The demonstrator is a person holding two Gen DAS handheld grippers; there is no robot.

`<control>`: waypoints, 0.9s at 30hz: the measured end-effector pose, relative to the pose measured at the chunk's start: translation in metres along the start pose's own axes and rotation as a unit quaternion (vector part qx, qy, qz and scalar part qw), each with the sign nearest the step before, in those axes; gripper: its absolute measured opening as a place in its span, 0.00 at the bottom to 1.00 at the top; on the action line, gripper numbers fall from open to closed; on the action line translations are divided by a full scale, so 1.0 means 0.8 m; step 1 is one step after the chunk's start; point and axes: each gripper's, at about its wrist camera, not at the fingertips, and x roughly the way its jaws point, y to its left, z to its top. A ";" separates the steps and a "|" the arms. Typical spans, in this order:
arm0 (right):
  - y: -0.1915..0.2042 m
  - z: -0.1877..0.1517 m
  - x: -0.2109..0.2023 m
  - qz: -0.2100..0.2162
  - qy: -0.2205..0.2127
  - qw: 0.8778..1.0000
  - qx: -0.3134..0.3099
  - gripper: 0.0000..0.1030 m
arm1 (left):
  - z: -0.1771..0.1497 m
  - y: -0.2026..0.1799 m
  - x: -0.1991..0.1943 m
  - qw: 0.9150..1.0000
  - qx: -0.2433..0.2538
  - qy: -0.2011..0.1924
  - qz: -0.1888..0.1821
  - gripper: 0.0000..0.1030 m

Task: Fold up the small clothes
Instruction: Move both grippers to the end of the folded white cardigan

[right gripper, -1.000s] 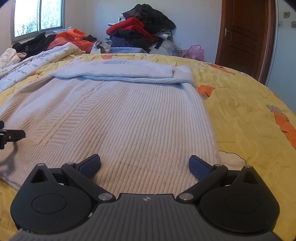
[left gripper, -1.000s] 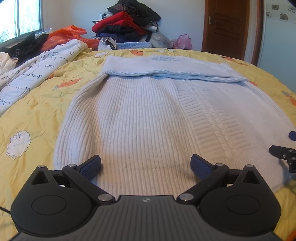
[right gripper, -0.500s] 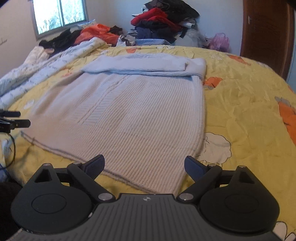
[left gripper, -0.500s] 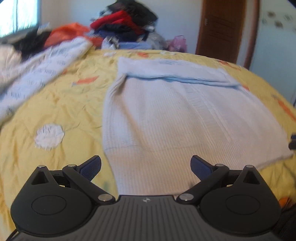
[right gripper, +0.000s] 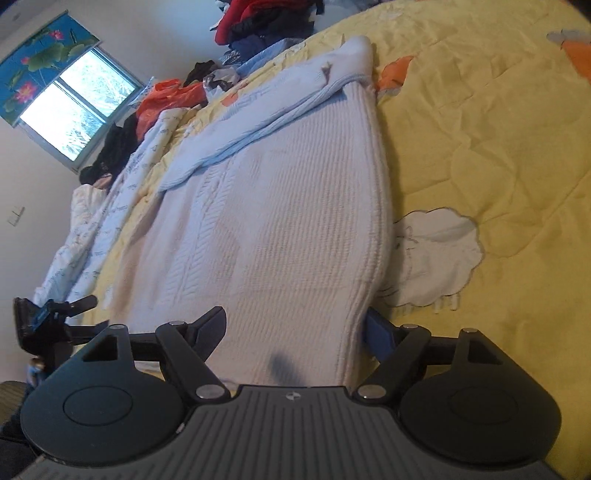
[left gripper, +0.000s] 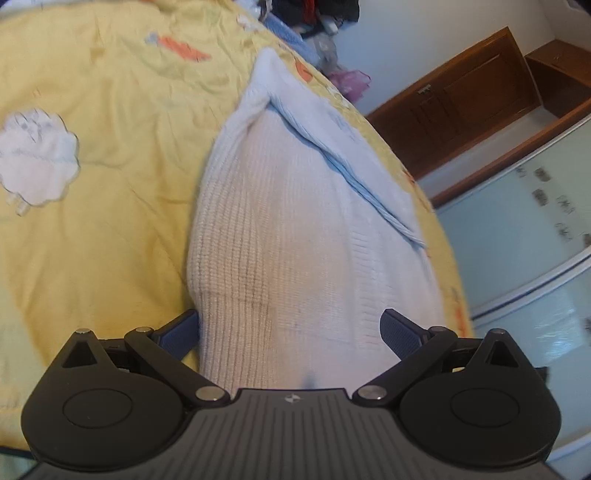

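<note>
Your bed's yellow quilt (left gripper: 110,206) has bare room on both sides of the white knit sweater (left gripper: 295,240), which lies flat with its far end folded over. Your left claw (left gripper: 290,330) gapes wide over the near left hem corner, not pinching. Your right claw (right gripper: 295,328) is closing around the near right hem corner, fabric between its pads.

Near hem of the knit sweater (left gripper: 295,236) hidden beneath the left gripper (left gripper: 290,332) body. Clothes pile (right gripper: 273,18) cut by the upper frame edge. Left gripper's fingers concealed in the right wrist view. Wardrobe (left gripper: 535,229) pattern blurred.
</note>
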 end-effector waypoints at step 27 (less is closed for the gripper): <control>-0.040 0.021 0.012 0.076 -0.011 0.991 0.114 0.76 | 0.025 0.019 0.012 0.996 0.020 0.065 -0.058 0.64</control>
